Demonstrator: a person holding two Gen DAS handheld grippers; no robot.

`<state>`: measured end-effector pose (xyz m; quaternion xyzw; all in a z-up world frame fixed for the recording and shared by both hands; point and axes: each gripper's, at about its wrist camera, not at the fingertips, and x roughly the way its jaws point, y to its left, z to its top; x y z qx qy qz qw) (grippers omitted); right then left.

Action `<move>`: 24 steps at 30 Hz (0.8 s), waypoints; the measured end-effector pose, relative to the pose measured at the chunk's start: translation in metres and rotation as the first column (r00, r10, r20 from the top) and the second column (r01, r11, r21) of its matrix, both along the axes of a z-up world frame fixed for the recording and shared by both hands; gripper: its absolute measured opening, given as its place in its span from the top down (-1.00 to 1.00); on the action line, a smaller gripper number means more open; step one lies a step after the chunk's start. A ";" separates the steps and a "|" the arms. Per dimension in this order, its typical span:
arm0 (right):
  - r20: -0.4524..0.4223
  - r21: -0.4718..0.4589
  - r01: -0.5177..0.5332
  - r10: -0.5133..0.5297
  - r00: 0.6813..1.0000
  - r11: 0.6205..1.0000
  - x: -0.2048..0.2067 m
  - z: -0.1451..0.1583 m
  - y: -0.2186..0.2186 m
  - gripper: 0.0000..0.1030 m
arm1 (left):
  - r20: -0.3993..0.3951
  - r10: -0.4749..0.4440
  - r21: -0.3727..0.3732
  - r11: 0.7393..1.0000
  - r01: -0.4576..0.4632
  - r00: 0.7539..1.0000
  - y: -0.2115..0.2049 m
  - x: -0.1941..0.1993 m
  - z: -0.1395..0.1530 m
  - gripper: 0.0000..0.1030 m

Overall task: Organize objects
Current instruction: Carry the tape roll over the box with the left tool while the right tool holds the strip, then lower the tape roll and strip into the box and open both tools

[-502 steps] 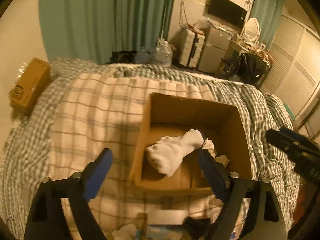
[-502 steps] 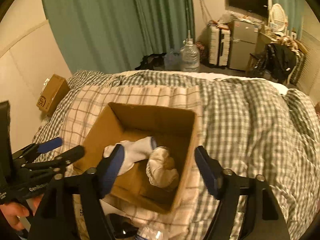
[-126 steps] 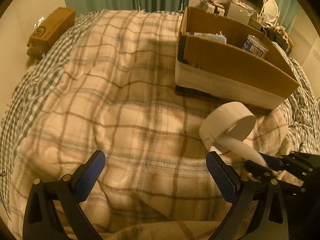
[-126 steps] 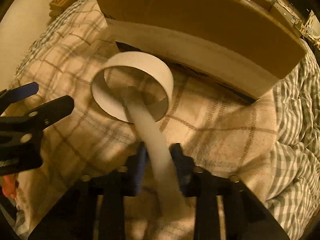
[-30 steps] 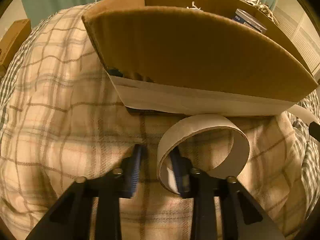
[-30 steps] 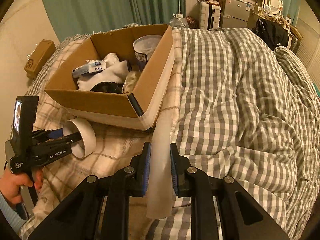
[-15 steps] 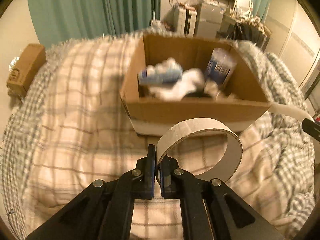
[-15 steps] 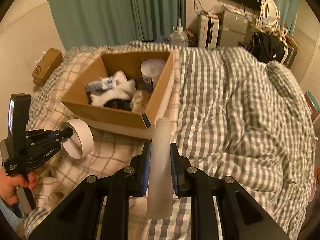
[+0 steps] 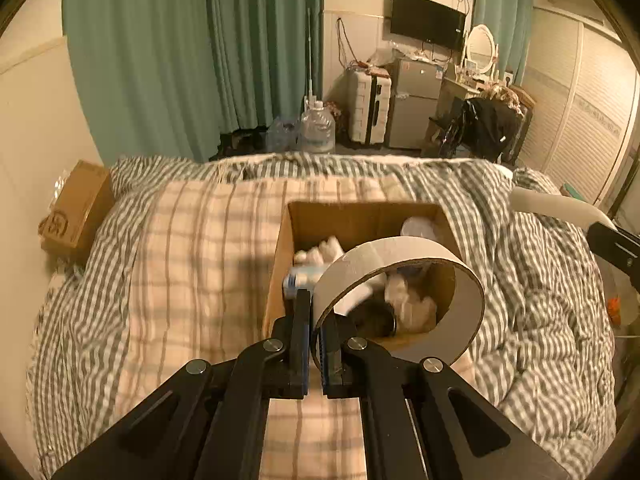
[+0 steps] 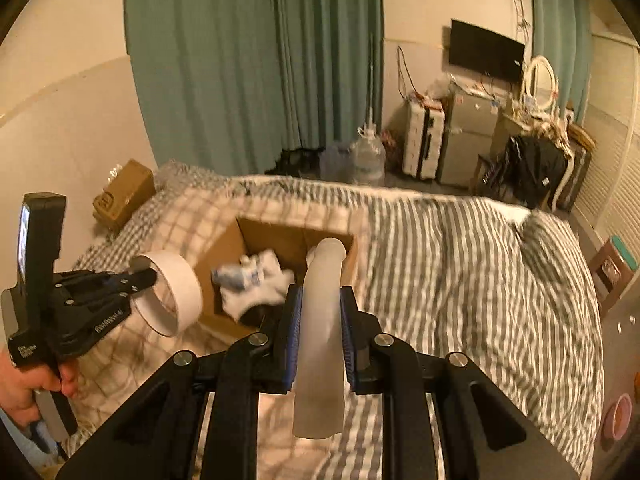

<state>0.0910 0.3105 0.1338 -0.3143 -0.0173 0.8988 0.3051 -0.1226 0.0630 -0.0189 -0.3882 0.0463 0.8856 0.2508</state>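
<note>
Left gripper (image 9: 316, 334), jaws pressed together on the near edge of a white tape ring (image 9: 404, 280), which is held in the air just in front of the cardboard box (image 9: 280, 264). Right gripper (image 10: 319, 332), jaws pinching a loose white strip (image 10: 320, 344) whose upper end curls over toward the box. The box rests on a plaid blanket (image 9: 192, 256) spread over a checked duvet (image 10: 460, 264); inside it lie a white sock (image 10: 260, 292) and a small tube (image 9: 300, 278), both blurred. Beyond the box: green curtains (image 9: 192, 60), water jugs (image 9: 316, 134) and a wall-mounted television (image 9: 427, 19).
</note>
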 end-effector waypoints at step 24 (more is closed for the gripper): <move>0.053 -0.156 -0.090 0.099 0.994 0.984 -0.139 -0.079 0.075 0.50 | 0.107 -0.030 -0.012 0.999 0.031 0.994 0.043 -0.101 -0.069 0.48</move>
